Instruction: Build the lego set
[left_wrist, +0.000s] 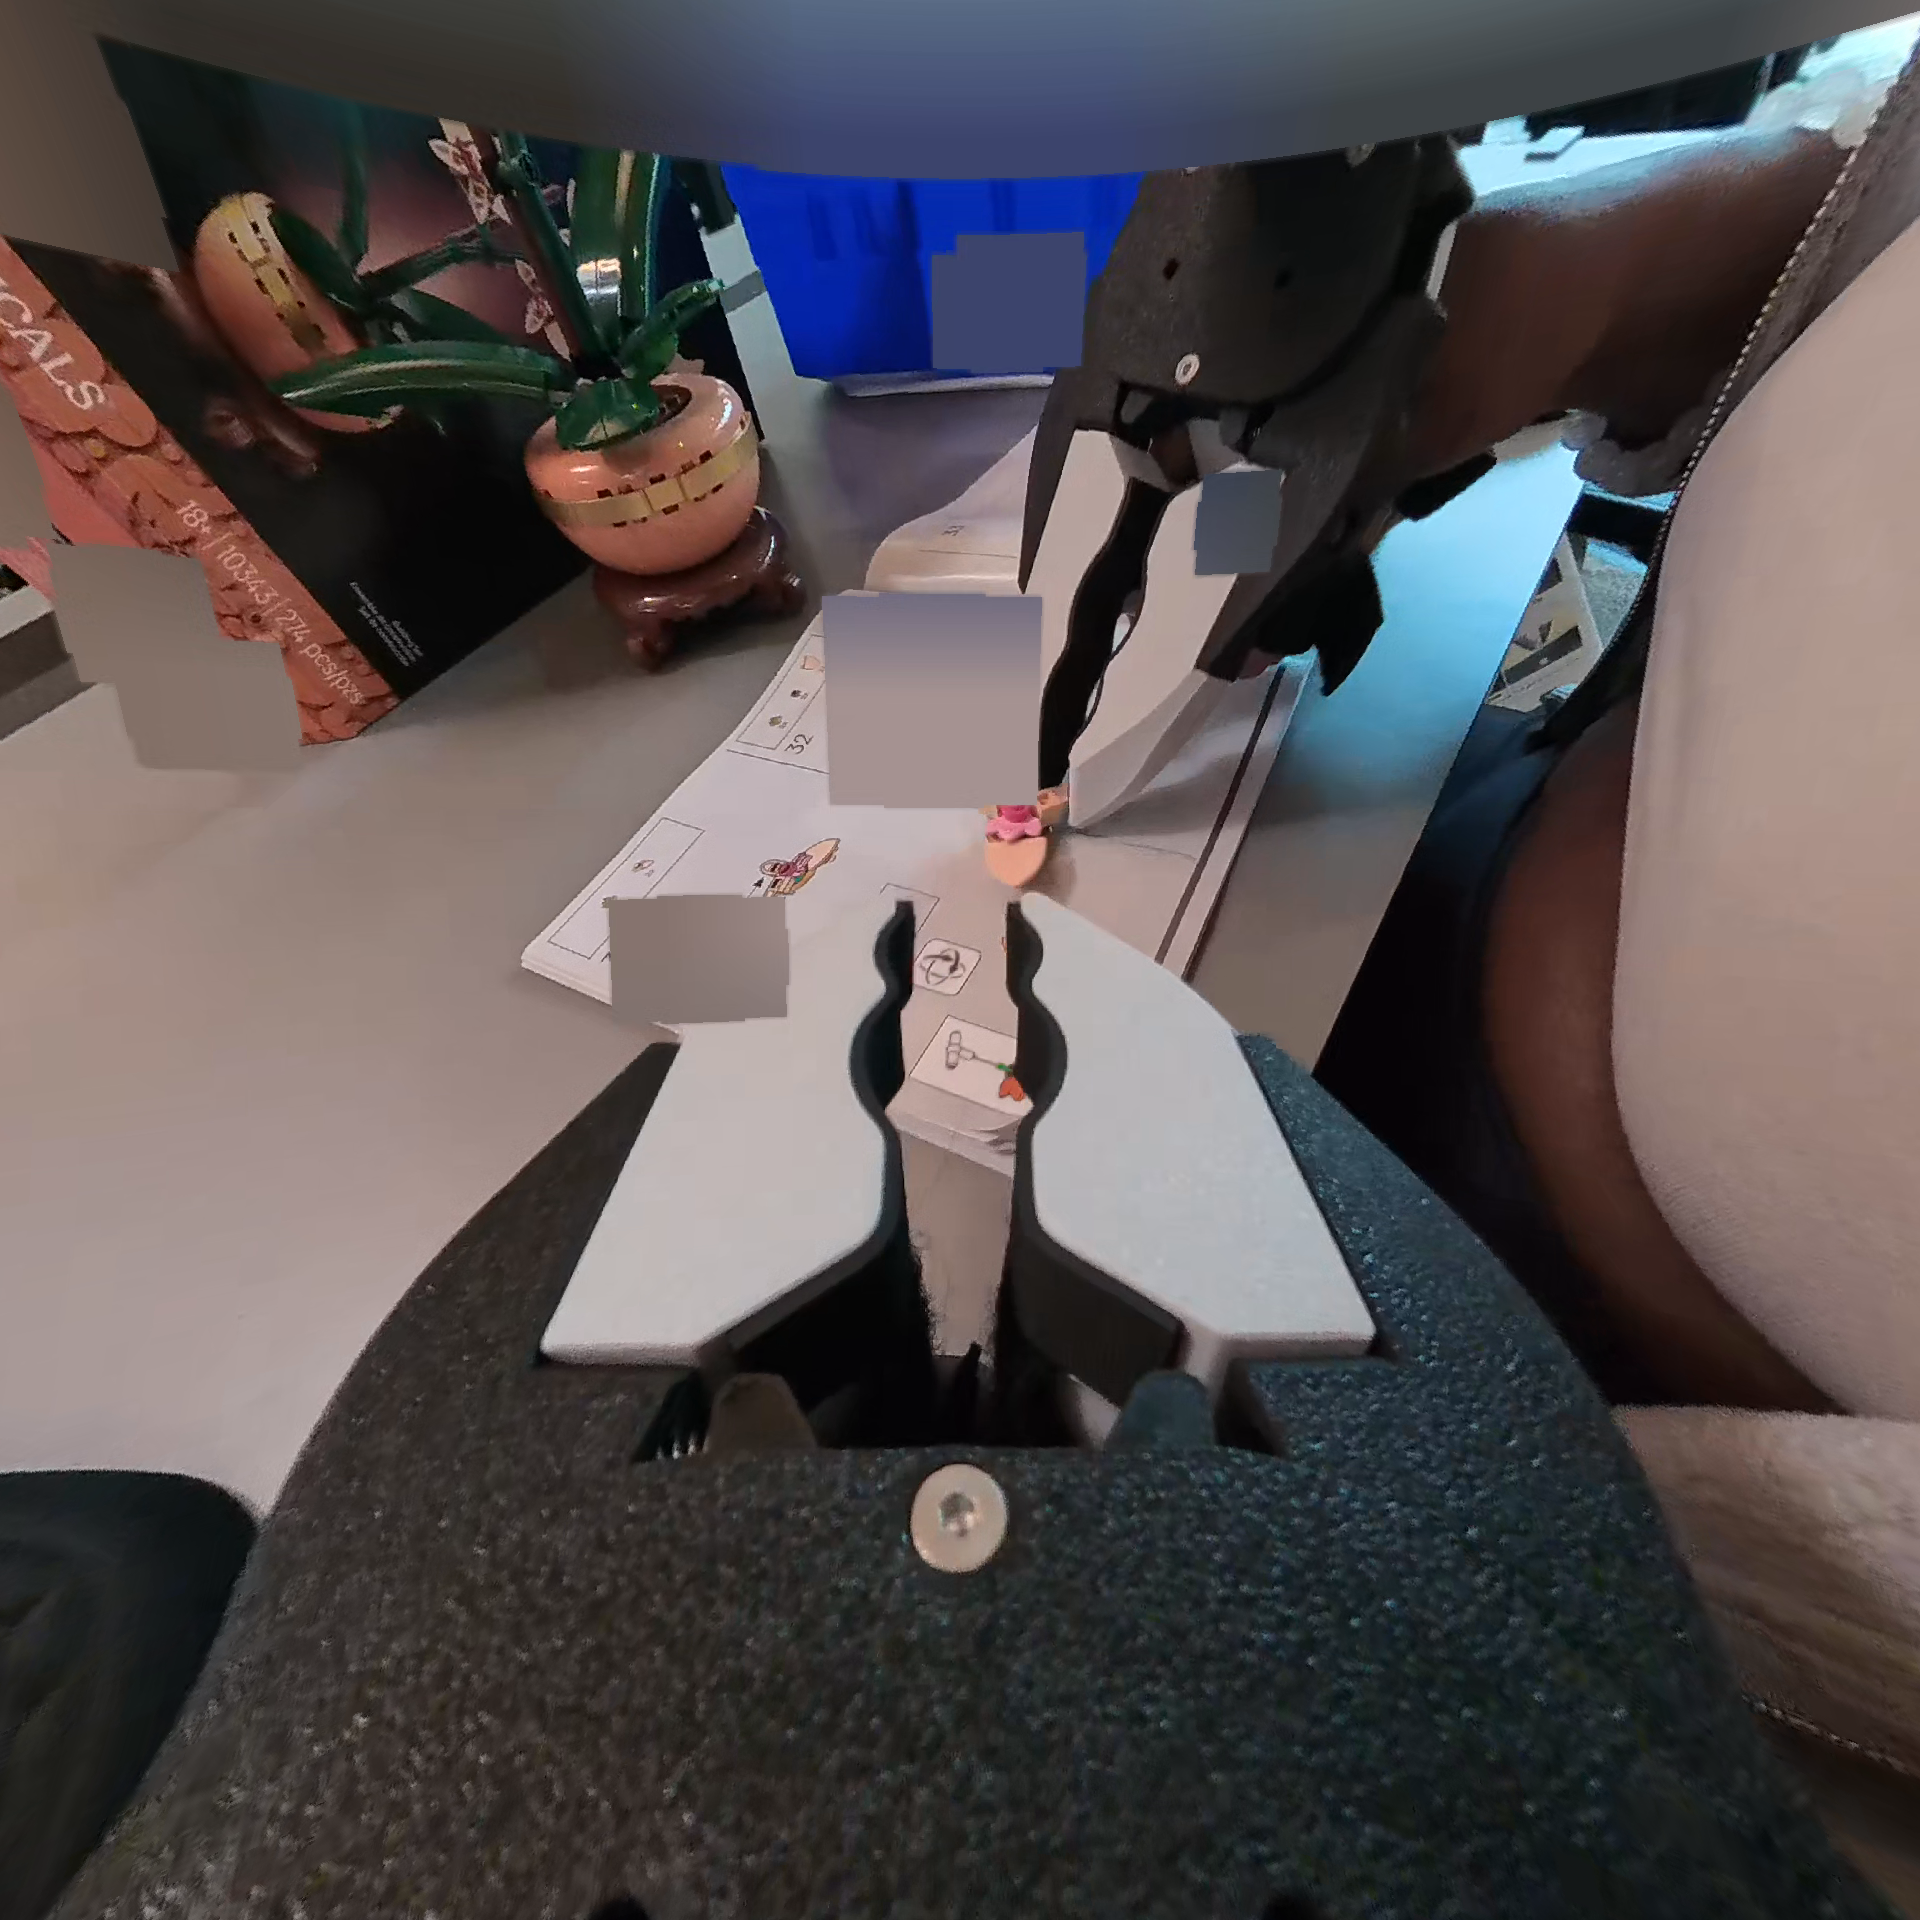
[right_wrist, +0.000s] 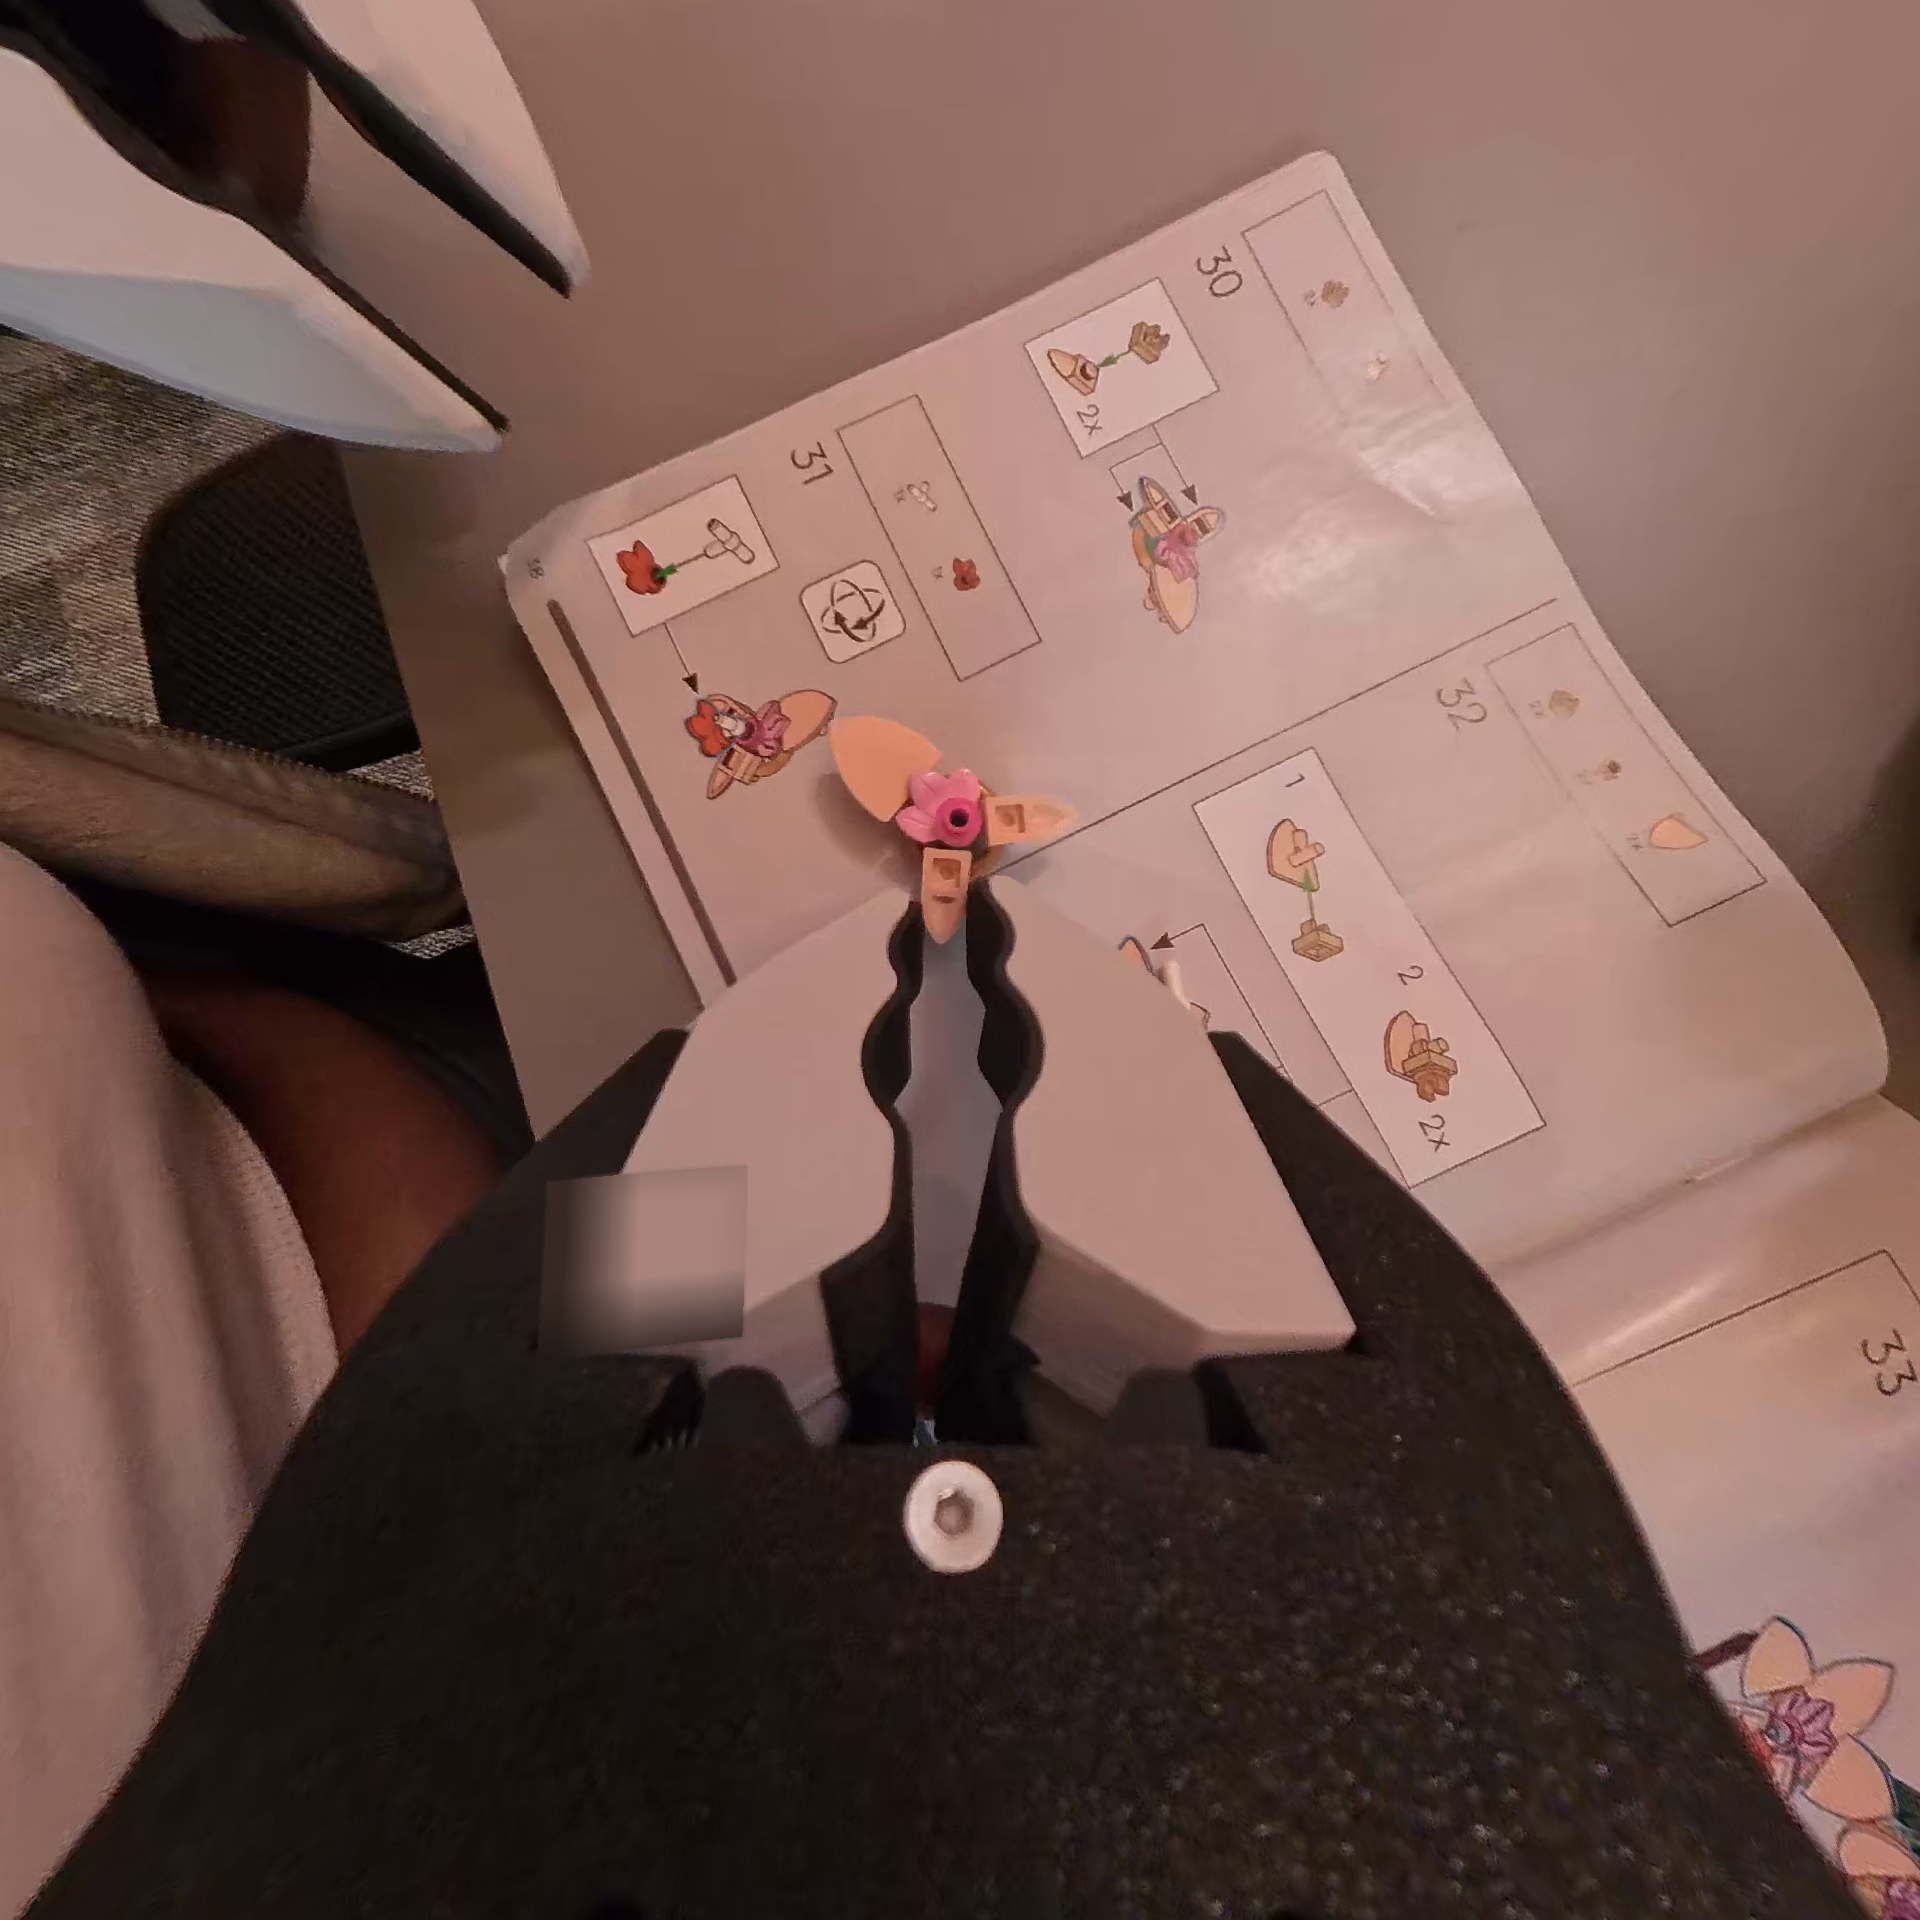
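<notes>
**Flower half-built, claw on a petal over the booklet**

Here we are over the open instruction booklet (right_wrist: 1195, 665), and everything hangs off that landmark. The right claw (right_wrist: 951, 914) is nipped together on one slim tan petal of the small flower assembly (right_wrist: 940, 816), holding it just above the booklet's near page. In the left wrist view the same flower assembly (left_wrist: 1023, 831) sits at the tip of the right claw (left_wrist: 1060, 800), low over the page, whether touching the paper I cannot tell.

What's on it so far? A broad peach petal, two narrow tan petals and a pink blossom piece with a magenta stud at the centre. That looks like an early stage beside the drawings on the page, which show further pieces going on, so by my reckoning this bloom is only part done.

The left claw (left_wrist: 961, 925) hovers at the booklet's near edge, its jaws a little apart with nothing between them. No loose pieces show in either view, so where the next part comes from I cannot say.

Beyond the booklet's far end, on the grey bench (left_wrist: 260, 987), stand a built pink pot with green leaves (left_wrist: 644, 457) and the set's box (left_wrist: 312, 436). The pot and foliage look finished; the flowers, judging by this one, are what remain.
</notes>
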